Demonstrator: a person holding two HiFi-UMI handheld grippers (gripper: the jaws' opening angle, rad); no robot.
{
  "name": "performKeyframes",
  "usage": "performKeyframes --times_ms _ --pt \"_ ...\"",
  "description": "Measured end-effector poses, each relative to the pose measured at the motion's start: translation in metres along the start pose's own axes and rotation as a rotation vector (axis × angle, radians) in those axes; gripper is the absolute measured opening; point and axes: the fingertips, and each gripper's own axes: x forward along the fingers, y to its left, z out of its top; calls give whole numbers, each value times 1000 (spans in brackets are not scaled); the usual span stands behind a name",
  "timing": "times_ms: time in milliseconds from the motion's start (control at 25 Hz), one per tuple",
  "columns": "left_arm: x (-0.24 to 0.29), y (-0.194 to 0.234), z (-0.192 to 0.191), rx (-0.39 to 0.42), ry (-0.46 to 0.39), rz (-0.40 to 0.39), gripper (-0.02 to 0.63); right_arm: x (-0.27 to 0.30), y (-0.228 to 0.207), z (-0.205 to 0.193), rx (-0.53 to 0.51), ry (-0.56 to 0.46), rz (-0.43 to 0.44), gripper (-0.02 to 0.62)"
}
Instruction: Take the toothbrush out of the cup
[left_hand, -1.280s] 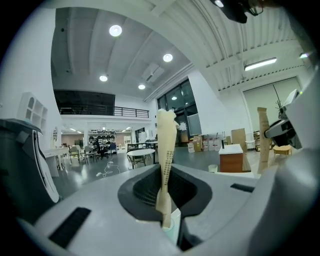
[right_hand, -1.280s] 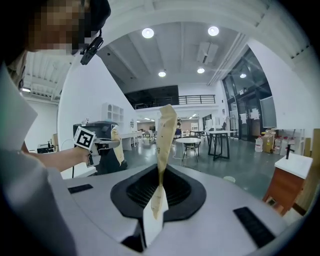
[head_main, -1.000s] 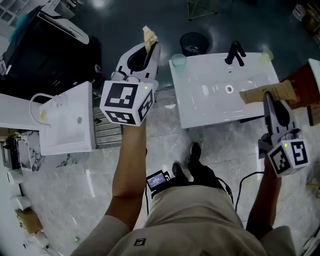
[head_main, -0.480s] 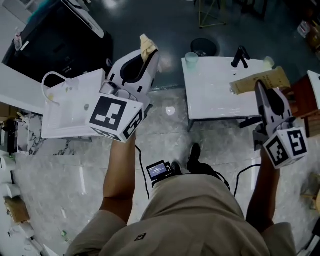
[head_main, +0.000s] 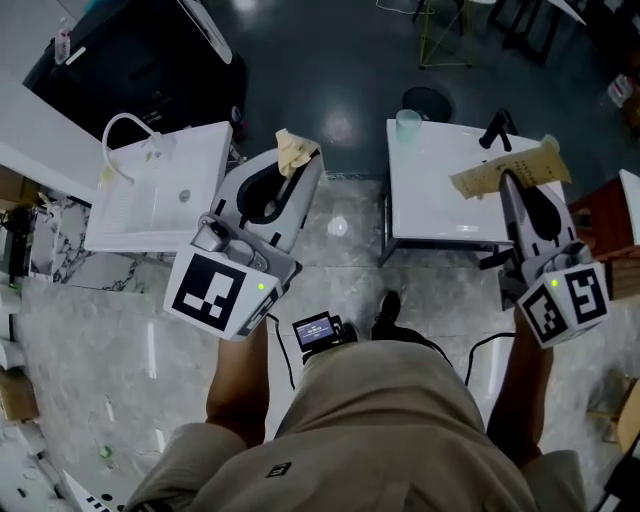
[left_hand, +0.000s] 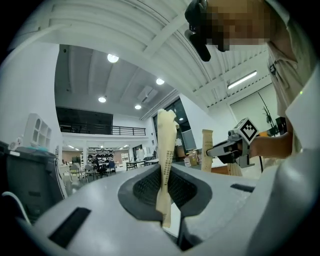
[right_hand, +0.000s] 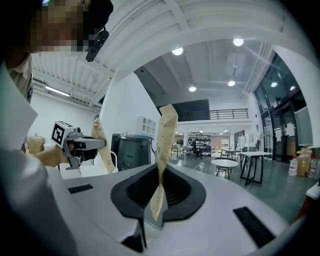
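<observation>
In the head view the person had drawn back from the white surface (head_main: 440, 205) over the last second. It had slid up and to the right in the picture. The left tongs (head_main: 298, 170), which a second before hung just beside its near left corner, now hung over the pale marble floor (head_main: 100, 340) between it and a second white basin (head_main: 160, 195). The right tongs (head_main: 510, 186) hung over the surface's right end. Both grips looked unchanged: the left tongs were clamped on a crumpled tan paper scrap (head_main: 290, 148), and the right tongs on a longer, flatter tan paper wrapper (head_main: 480, 178) with dark print. The small, pale green, see-through cup (head_main: 408, 122) stood upright at the surface's far left corner, well apart from both tongs, with a black tap (head_main: 497, 130) further right. No toothbrush could be made out in the cup or anywhere else, though the cup was too small to be sure. With both tongs full of paper and carried away from the cup, I judged that nothing was working on it at this moment. In the left gripper view the smooth grey jaws were pinched together on the paper scrap (left_hand: 165, 165), a thin matt strip that stood up between the ribbed black pads. The right tongs (left_hand: 209, 149) showed beyond it. In the right gripper view the jaws were closed in the same way on the paper wrapper (right_hand: 162, 150), which was creased and slightly twisted, and the left tongs (right_hand: 102, 142) showed off to the left.
</observation>
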Motion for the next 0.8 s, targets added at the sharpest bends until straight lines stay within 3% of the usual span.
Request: performKeyframes --times_ms 800 --pt "-26 -7 1 -64 17 -36 26 -3 34 23 -12 22 20 26"
